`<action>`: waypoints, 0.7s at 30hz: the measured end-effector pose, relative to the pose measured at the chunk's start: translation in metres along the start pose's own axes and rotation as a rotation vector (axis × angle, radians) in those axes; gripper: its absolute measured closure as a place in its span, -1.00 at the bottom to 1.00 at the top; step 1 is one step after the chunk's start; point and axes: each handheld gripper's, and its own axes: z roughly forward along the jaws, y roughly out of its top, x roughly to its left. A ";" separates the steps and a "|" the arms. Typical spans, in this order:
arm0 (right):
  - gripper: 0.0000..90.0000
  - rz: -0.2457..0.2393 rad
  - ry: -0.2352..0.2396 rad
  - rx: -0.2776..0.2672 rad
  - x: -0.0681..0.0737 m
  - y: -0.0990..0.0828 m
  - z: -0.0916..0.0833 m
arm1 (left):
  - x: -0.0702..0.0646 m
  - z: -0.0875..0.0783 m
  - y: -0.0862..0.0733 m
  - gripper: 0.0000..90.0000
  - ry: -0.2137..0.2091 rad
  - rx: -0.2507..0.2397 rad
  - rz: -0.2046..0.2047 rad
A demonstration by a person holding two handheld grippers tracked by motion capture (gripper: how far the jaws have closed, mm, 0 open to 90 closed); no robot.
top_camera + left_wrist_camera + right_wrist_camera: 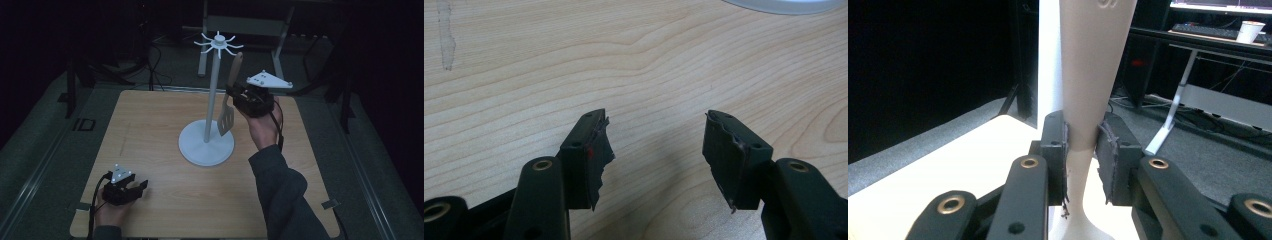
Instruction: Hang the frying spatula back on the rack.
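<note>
Right claw [234, 95] clamped on spatula [228, 107] handle, held up beside white rack [214, 95]. Left claw [140, 187] open, empty, on counter [150, 130].

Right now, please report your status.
Right gripper shut on spatula, held beside rack. Left gripper open, empty, low over table. Nothing in the way.

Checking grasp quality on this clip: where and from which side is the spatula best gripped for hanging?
On the narrow neck of the spatula, as the right tongs do now, coming from the side away from the stand. This leaves the handle's top end free toward the hooks.
</note>
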 end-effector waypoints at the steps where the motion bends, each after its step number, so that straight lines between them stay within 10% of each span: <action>1: 0.66 -0.001 0.000 0.003 0.000 0.000 0.001 | 0.000 0.000 0.000 -0.03 0.000 0.000 0.000; 21: 0.66 -0.002 0.008 0.017 0.002 0.005 0.009 | 0.000 0.000 0.000 -0.03 0.000 0.002 0.000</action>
